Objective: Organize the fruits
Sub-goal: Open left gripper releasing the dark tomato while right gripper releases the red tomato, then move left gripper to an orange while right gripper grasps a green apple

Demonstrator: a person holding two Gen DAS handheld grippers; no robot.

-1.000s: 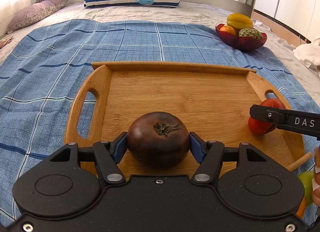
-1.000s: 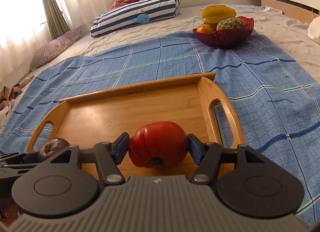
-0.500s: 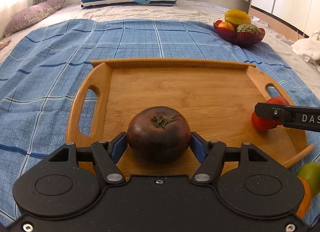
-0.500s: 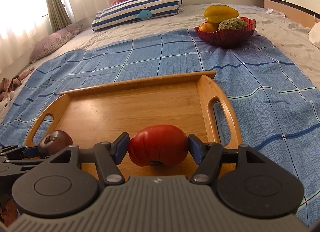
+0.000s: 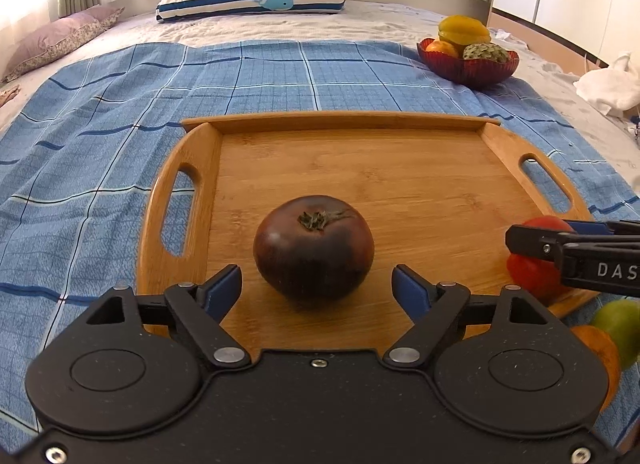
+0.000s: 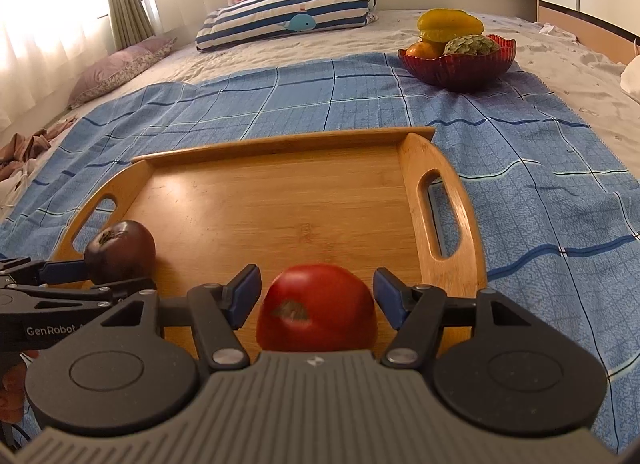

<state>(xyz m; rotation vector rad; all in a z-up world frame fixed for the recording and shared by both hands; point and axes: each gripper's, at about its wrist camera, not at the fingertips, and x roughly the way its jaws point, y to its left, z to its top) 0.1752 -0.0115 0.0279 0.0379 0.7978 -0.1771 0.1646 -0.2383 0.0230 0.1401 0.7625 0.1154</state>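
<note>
While both tongs were letting go: the fruit had nothing but the flat tray floor to steady it.
Roll risk, dark tomato: the dark purple tomato (image 5: 314, 246) sat stem-up on a rounded underside in the lower middle of the left wrist view; a brush from a withdrawing pad could have sent it rolling across the smooth bamboo tray (image 5: 400, 184).
Roll risk, red tomato: the red tomato (image 6: 317, 308) lay tipped, its stem scar facing the camera at the bottom centre of the right wrist view, close to the tray's near edge; I judged it likelier of the two to roll, perhaps off onto the blue checked blanket (image 6: 540, 204).
Soft-ground risk: the tray rested on a bed, so pressing on the tray could have tilted it and set both fruits moving.
Left tongs (image 5: 317, 291): spreading, pads clear of the dark tomato on both sides, nothing pinched.
Right tongs (image 6: 317, 298): opening more slowly, narrow gaps showing at each pad, red tomato between them but not gripped.
Dark tomato's look: glossy, deep brown-purple, dried green calyx on top.
Red tomato's look: bright, smooth, slightly ribbed.
Elsewhere: a red glass bowl (image 5: 468, 66) with other fruit stood in the upper right.
</note>
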